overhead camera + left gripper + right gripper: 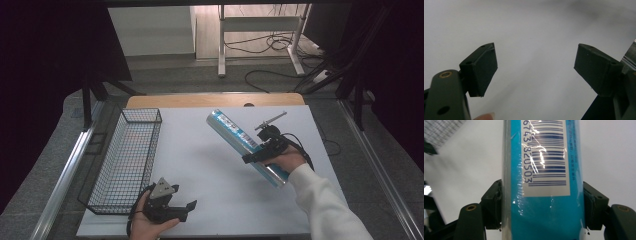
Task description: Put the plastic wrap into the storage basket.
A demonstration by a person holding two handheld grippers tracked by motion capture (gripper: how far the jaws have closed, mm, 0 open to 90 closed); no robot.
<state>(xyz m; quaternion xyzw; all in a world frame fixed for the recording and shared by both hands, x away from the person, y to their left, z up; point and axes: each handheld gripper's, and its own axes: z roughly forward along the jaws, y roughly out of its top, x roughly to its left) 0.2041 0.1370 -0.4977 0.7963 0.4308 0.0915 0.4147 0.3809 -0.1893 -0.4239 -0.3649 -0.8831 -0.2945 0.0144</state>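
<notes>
A long blue tube (245,145) wrapped in clear film, with a white barcode label, slants above the right half of the white table (210,165). My right gripper (260,154) is shut on the blue tube near its nearer end; in the right gripper view the tube (544,180) fills the gap between both pads (495,205). Low at the front left, my left gripper (182,210) stands open just over the table. In the left gripper view, bare table surface lies between the spread fingers (482,68) of that gripper (536,67).
A black wire basket (127,157) stands along the table's left side, just beyond my left gripper. The table's front edge runs close to my left hand. Behind the table are a wooden strip, desk legs and cables on the floor.
</notes>
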